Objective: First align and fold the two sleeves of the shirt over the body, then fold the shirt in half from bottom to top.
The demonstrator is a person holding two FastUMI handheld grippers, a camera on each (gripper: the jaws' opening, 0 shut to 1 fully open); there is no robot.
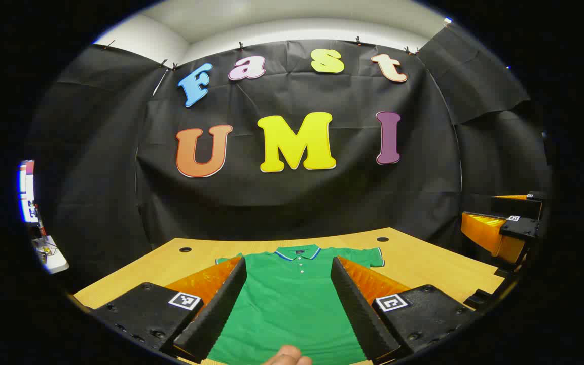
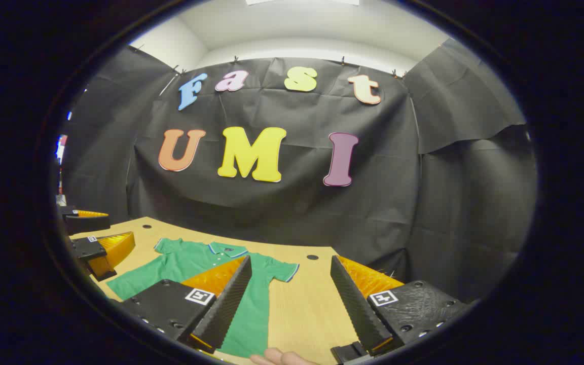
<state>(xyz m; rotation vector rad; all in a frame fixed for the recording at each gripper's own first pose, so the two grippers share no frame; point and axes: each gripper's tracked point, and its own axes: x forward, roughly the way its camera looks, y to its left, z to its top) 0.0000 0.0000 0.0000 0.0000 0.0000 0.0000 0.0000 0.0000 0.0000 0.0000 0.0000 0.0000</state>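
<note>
So nothing's been folded yet, far as I can judge. The green polo shirt (image 1: pixel 292 299) lies flat and face up on the wooden surface (image 1: pixel 424 268), collar away from the jaws, both short sleeves spread out to the sides.

The left gripper (image 1: pixel 288 304) hangs above the shirt with its jaws wide apart and holding nothing; the shirt's body sits right between them, collar straight ahead. The right gripper (image 2: pixel 290 304) also has its jaws spread and empty, but it's off to the side: the shirt's edge and near sleeve (image 2: pixel 277 268) lie by its left jaw, bare wood between the two.

I'd say we're at the sleeve step, not started. Next move calls for each gripper to drop onto its own sleeve tip, pinch the fabric, and carry it inward over the body.
</note>
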